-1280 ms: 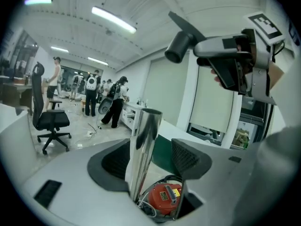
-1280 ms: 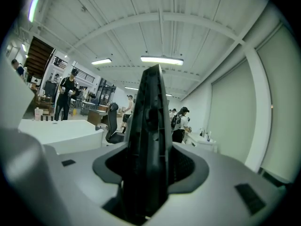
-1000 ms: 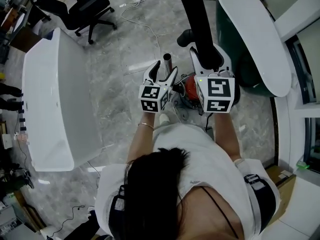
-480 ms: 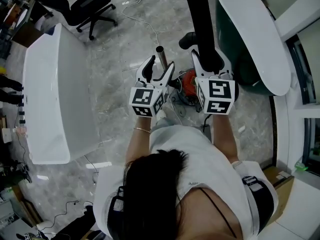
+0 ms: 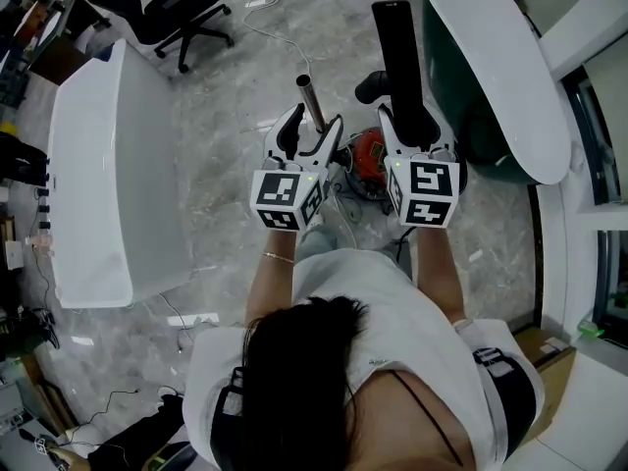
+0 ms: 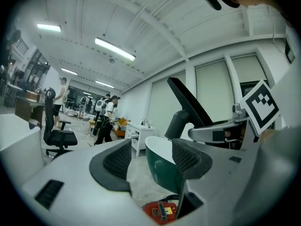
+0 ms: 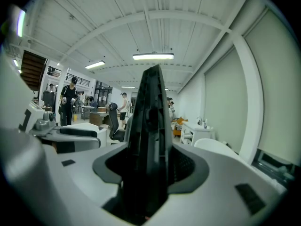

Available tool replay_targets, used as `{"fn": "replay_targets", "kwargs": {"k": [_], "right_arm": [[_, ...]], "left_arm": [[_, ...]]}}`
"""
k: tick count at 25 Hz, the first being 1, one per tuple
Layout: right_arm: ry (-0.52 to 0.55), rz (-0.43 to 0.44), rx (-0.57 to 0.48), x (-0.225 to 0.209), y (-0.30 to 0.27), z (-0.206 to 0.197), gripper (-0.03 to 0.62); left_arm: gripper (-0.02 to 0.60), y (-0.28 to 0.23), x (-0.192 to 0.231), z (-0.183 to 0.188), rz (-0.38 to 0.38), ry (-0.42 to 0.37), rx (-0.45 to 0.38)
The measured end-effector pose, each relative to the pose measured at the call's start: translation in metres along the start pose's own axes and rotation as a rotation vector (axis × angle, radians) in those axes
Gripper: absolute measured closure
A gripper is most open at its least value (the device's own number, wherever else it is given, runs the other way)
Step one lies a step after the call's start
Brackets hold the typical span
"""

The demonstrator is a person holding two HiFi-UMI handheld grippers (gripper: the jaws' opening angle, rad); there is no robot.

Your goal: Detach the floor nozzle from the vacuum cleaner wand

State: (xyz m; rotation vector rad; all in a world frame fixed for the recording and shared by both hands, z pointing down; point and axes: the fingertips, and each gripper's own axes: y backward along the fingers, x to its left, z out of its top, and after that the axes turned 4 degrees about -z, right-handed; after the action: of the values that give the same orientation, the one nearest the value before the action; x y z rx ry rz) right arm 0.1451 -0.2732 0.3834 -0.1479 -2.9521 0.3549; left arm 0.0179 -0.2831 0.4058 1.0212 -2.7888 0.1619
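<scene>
The black floor nozzle (image 5: 397, 52) stands on end, and my right gripper (image 5: 414, 118) is shut on its lower part. In the right gripper view the nozzle (image 7: 150, 126) fills the gap between both pads. The silver wand (image 5: 308, 96) is apart from the nozzle. In the head view its open end shows just past my left gripper (image 5: 316, 122), in line with the fingers. In the left gripper view the jaws (image 6: 151, 157) stand apart with only background between the pads, and no wand is seen there. The red vacuum body (image 5: 365, 153) lies on the floor below both grippers.
A green tub with a white rim (image 5: 491, 77) stands close on the right. A long white table (image 5: 108, 165) runs along the left, with an office chair (image 5: 186, 3) beyond it. A cable (image 5: 265, 37) trails over the marble floor. People stand far off (image 6: 106, 119).
My left gripper has come up towards the camera and slid left. The wand's end has shifted up and left in the picture. The right gripper keeps its hold on the nozzle.
</scene>
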Motion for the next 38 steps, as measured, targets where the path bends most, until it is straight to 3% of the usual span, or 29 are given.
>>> {"fn": "replay_targets", "kwargs": {"k": [16, 21, 28, 33, 38], "right_arm": [[0.011, 0.069, 0.027, 0.004, 0.056, -0.031, 0.356], [0.012, 0.093, 0.028, 0.008, 0.063, -0.035, 0.356], [0.001, 0.126, 0.036, 0.018, 0.073, -0.04, 0.356], [-0.011, 0.151, 0.041, 0.028, 0.074, -0.045, 0.356], [-0.008, 0.18, 0.046, 0.041, 0.076, -0.05, 0.356]], "left_arm": [[0.324, 0.037, -0.064, -0.012, 0.048, -0.021, 0.039], [0.387, 0.044, -0.07, -0.011, 0.096, -0.019, 0.029], [0.529, 0.06, -0.068, -0.016, 0.179, -0.022, 0.051], [0.577, 0.068, -0.064, -0.02, 0.231, -0.006, 0.067], [0.578, 0.077, -0.063, -0.022, 0.251, 0.009, 0.075]]}}
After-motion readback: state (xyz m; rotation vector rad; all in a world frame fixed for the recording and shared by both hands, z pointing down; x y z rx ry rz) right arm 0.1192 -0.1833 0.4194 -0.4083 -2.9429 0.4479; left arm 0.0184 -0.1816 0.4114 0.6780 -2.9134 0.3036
